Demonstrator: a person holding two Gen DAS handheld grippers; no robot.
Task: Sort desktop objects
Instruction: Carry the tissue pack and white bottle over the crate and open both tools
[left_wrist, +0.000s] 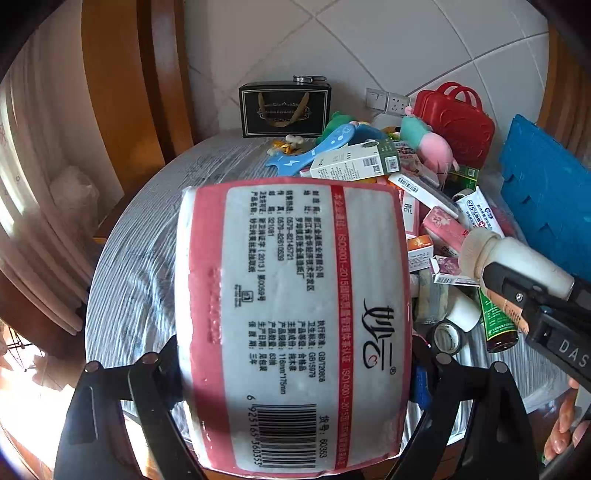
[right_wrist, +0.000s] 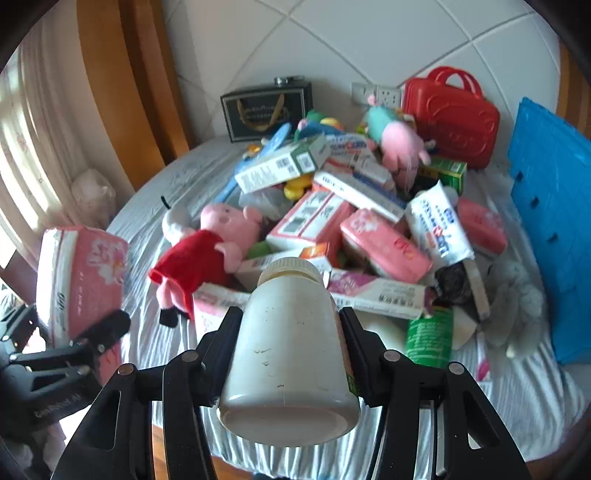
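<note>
Pink-and-white plastic wraps the soft tissue pack (left_wrist: 295, 325) that fills the left wrist view, printed back and barcode facing the camera. The left gripper (left_wrist: 295, 354) has its jaws set wide and clamped on the pack's two sides, holding it above the round table covered in grey striped cloth (left_wrist: 140, 266). In the right wrist view the same pack (right_wrist: 83, 280) hangs at the far left edge, clear of the cloth.

The right gripper (right_wrist: 290, 317) is clamped on a cream-white plastic bottle with a ribbed screw cap (right_wrist: 288, 347), cap pointing away, base toward the camera; the bottle is held above the near edge of the heap.

The heap of boxes, tubes and soft toys lies on the right half of the table. A pink pig plush in a red dress (right_wrist: 207, 251) lies at its left side. At the far side stand a black gift box (right_wrist: 264, 110) and a red plastic toy suitcase (right_wrist: 452, 118) by the white tiled wall. A blue plastic crate (right_wrist: 550, 221) stands at the right.
</note>
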